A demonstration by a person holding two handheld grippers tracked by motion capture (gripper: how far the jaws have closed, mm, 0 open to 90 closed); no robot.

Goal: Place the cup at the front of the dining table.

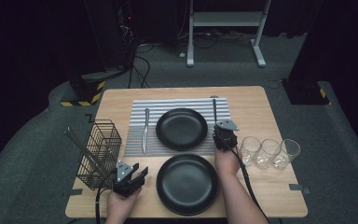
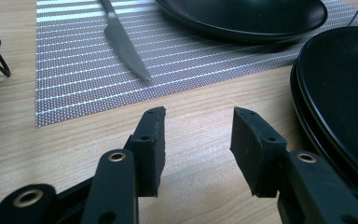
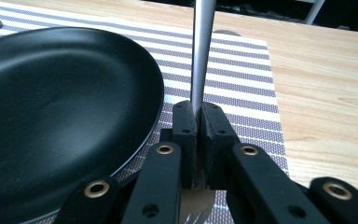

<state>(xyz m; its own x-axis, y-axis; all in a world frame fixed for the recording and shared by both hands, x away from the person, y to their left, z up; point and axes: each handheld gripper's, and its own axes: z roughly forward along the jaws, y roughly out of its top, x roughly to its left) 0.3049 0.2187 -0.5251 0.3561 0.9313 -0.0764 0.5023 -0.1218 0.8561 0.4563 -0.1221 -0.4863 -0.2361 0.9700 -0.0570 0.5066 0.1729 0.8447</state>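
Leftmost, the basket (image 1: pixel 100 151) held spare cutlery; the left gripper (image 1: pixel 131 177) idled with jaws apart beside the near plate (image 1: pixel 187 184). On the mat (image 1: pixel 137 135), the knife (image 1: pixel 145 130) lay left of the far plate (image 1: pixel 182 129). The right gripper (image 1: pixel 224 135) clamped a fork (image 3: pixel 200 51) at that plate's right, apparently being placed; release should follow.

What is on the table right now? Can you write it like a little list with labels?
table: wooden table
mat: striped placemat
plates: far plate on the placemat, near plate on bare wood
knife: knife left of the far plate
right gripper: shut on a fork, right of the far plate
left gripper: open, holding nothing
glasses: three glasses at the right
basket: wire basket at the left
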